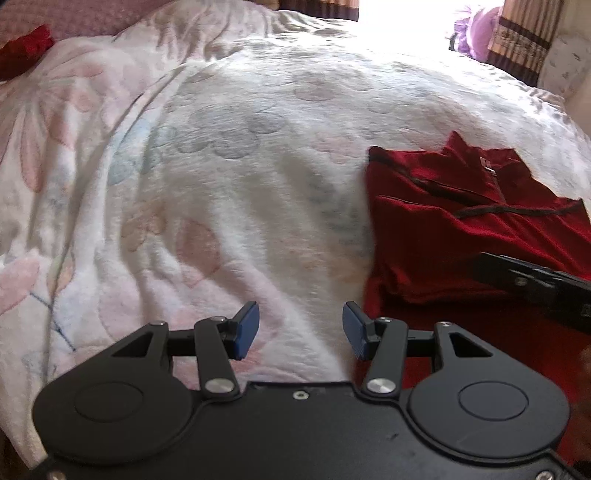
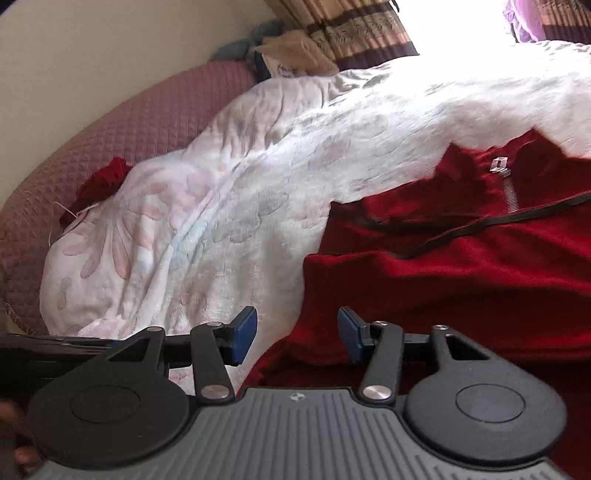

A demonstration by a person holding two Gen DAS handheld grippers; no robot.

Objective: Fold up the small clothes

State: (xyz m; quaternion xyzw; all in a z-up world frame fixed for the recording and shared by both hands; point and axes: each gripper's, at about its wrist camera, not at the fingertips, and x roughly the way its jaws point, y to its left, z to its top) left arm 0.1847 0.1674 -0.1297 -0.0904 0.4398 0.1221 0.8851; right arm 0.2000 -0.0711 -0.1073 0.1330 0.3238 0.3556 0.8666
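Observation:
A dark red zip-neck top (image 1: pixel 461 236) lies partly folded on a white floral blanket (image 1: pixel 240 166), collar toward the far side. In the right wrist view the red top (image 2: pixel 461 277) fills the right half, its zip pull (image 2: pixel 498 164) showing. My left gripper (image 1: pixel 300 330) hovers open over the blanket just left of the top's near edge, nothing between its blue pads. My right gripper (image 2: pixel 297 334) is open over the top's left near edge, holding nothing. The black bar at the right edge of the left wrist view is the right gripper's body (image 1: pixel 535 288).
A second red garment (image 2: pixel 99 186) lies at the blanket's far left on a mauve quilted cover (image 2: pixel 129 129). Striped curtains (image 2: pixel 354 33) and a bright window are behind the bed. A purple cloth (image 1: pixel 472 33) hangs at the back right.

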